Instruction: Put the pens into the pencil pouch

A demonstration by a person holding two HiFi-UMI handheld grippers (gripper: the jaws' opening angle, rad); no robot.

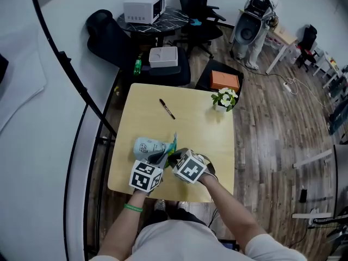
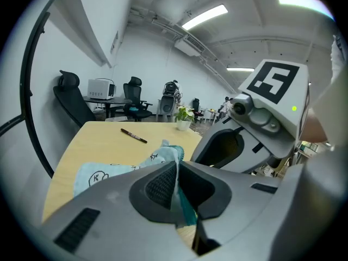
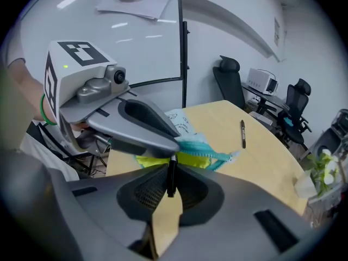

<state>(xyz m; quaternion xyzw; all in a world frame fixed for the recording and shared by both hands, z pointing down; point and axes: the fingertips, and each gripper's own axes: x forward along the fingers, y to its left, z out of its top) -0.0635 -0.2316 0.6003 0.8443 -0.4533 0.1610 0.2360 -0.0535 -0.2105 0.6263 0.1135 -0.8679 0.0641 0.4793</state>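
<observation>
1. Both forearms of the person enter the head view from its bottom edge; the left wrist carries a green wristband [image 1: 132, 207]
2. Left gripper [image 1: 159, 159]: the jaws are closed on the near edge of the light-blue fabric pencil pouch [image 1: 148, 146]. In the left gripper view the fabric and its teal zipper edge [image 2: 185, 208] are pinched between the two dark pads
3. Pouch location: it lies on the near left part of the square pale-yellow wooden table [image 1: 201, 135]. Black doodle prints show on its upper face [image 2: 98, 177]
4. Right gripper [image 1: 174, 157]: the jaws are closed on a slim black pen [image 3: 171, 175], which stands along the line between the pads
5. Held pen: its far end reaches the pouch mouth, where yellow lining [image 3: 187, 160] shows, directly under one jaw of the left gripper. Whether that end is already inside the pouch cannot be determined
6. Relative position: the two grippers are just beside each other, and their jaws meet at the pouch mouth
7. Second black pen [image 1: 167, 109]: it lies flat on the far half of the table, well apart from the pouch and both grippers
8. Small white pot of white flowers with green leaves [image 1: 224, 99]: it stands upright near the far right corner of the table
9. Beyond the table: black office chairs [image 1: 198, 4], a white box-shaped appliance [image 1: 144, 8] on a dark side table, and an orange box [image 1: 225, 80] low beside the far right corner
</observation>
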